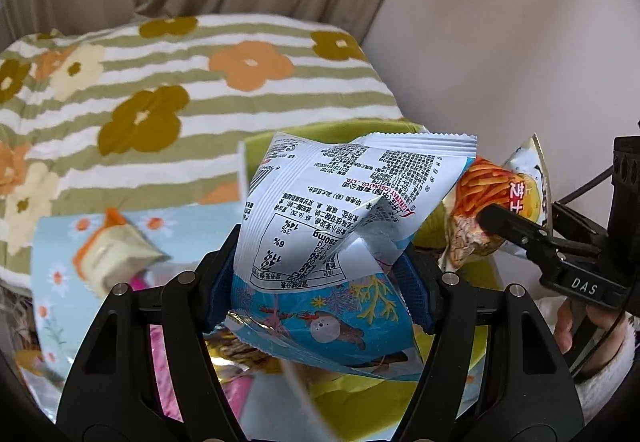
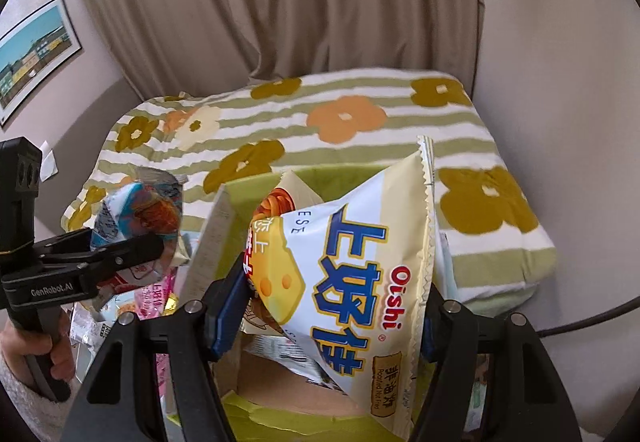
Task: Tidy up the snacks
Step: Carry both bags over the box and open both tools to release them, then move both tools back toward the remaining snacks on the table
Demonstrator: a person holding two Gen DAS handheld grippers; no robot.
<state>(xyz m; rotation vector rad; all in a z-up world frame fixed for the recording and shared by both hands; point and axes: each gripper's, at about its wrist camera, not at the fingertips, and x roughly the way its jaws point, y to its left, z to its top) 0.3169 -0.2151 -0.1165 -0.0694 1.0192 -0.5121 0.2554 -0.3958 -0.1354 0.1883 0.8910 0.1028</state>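
Observation:
My left gripper (image 1: 320,282) is shut on a blue and white snack bag (image 1: 320,201) printed with sea animals, its back label facing up. It hangs over a green box (image 1: 400,129). At the right, my right gripper (image 1: 480,226) is shut on a cream Oishi cheese snack bag (image 1: 480,181). In the right wrist view that Oishi bag (image 2: 352,262) sits between the blue pads of the right gripper (image 2: 326,318), above the green box (image 2: 332,173), whose brown floor shows below. The left gripper (image 2: 148,242) holds the blue bag (image 2: 136,209) at the left.
A striped floral quilt (image 1: 200,81) lies behind the box, with a curtain and wall beyond. Loose snack packets (image 1: 116,250) lie on a light blue floral cloth at the left, among them pink ones (image 2: 152,302). A person's hand (image 2: 40,346) grips the left handle.

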